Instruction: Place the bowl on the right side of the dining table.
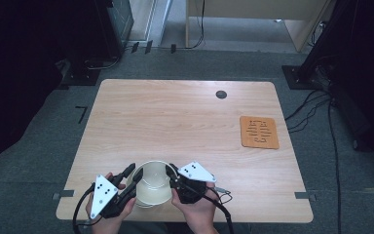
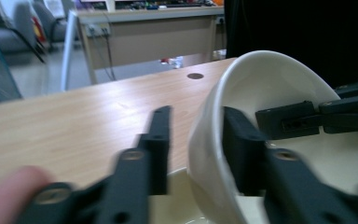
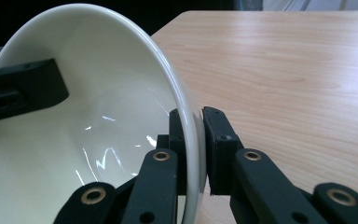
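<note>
A white bowl [image 1: 153, 187] is tilted at the table's near edge, between both hands. My right gripper [image 3: 196, 126] is shut on the bowl [image 3: 74, 116] at its rim, one jaw inside and one outside. In the high view the right gripper [image 1: 172, 171] is at the bowl's right side. My left gripper [image 2: 198, 135] is open and straddles the opposite rim of the bowl [image 2: 270, 79], with one jaw inside and the other well clear outside. The left gripper [image 1: 134, 173] is at the bowl's left. A second white dish edge [image 2: 177, 186] shows beneath the bowl.
An orange-brown perforated mat [image 1: 259, 132] lies at the right of the wooden table [image 1: 175, 122]. A dark round grommet [image 1: 221, 94] sits near the far edge. Cables [image 1: 316, 105] run over the floor on the right.
</note>
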`<state>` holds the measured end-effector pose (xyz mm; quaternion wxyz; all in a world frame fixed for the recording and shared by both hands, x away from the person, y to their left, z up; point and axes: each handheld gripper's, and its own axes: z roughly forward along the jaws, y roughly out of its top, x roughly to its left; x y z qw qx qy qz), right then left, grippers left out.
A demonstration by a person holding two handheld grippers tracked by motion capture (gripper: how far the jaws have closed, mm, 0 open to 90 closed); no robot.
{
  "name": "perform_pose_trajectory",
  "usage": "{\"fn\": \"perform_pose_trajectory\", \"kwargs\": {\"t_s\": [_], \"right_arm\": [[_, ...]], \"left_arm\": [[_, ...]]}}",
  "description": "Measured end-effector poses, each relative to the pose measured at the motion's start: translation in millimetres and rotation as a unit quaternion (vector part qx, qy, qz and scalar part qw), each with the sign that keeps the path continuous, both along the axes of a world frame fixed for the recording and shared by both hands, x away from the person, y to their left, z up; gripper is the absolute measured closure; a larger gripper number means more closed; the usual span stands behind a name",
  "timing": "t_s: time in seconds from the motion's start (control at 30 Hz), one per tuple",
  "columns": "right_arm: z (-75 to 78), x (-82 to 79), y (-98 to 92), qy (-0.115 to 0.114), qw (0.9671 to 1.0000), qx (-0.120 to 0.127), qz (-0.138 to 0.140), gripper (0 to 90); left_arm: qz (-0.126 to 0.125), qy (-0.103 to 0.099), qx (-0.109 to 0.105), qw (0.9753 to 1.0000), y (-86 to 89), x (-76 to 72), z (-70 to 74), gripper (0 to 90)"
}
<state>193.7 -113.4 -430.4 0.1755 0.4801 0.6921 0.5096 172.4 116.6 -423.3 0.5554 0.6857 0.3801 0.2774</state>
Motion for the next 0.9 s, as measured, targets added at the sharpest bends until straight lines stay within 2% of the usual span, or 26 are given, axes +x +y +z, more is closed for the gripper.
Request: {"fn": "perform_pose_trajectory", "kwargs": {"t_s": [0.07, 0.13, 0.23, 0.33, 0.53, 0.6, 0.63, 0.73, 0.9], "right_arm": [[1.4, 0.2, -2.8, -0.004, 1.0000, 0.002, -0.005, 83.4], [2.6, 0.5, -5.3, -0.005, 0.9999, 0.004, -0.010, 83.4], [3.3, 1.2, -8.2, -0.011, 0.9998, 0.002, -0.018, 83.3], [4.0, 1.7, -10.4, -0.013, 0.9997, 0.001, -0.022, 83.3], [5.1, 3.0, -15.1, -0.017, 0.9994, 0.001, -0.031, 83.2], [5.9, 3.4, -17.1, -0.016, 0.9993, 0.003, -0.033, 83.2], [6.3, 3.7, -18.2, -0.016, 0.9993, 0.005, -0.034, 83.2], [6.7, 4.1, -19.9, -0.017, 0.9992, 0.004, -0.037, 83.2], [7.4, 4.9, -22.7, -0.018, 0.9990, 0.005, -0.040, 83.2]], "left_arm": [[-0.004, 0.022, -0.023, 0.9995, 4.7, 5.3, 0.2, 34.5], [-0.016, 0.050, -0.047, 0.9975, 8.9, 11.5, 0.4, 14.9], [-0.017, 0.059, -0.059, 0.9963, 12.6, 14.0, 0.9, 0.0], [-0.012, 0.049, -0.054, 0.9973, 13.6, 12.3, 2.3, 0.0], [-0.016, 0.042, -0.065, 0.9969, 20.2, 12.3, 2.7, 0.0], [-0.009, 0.045, -0.065, 0.9968, 23.8, 14.1, 1.6, 0.0], [-0.014, 0.048, -0.073, 0.9961, 26.2, 14.9, 0.9, 0.0], [0.012, 0.057, -0.067, 0.9960, 30.6, 18.2, -1.2, 0.0], [0.021, 0.060, -0.079, 0.9949, 39.8, 21.4, -2.0, 0.0]]}}
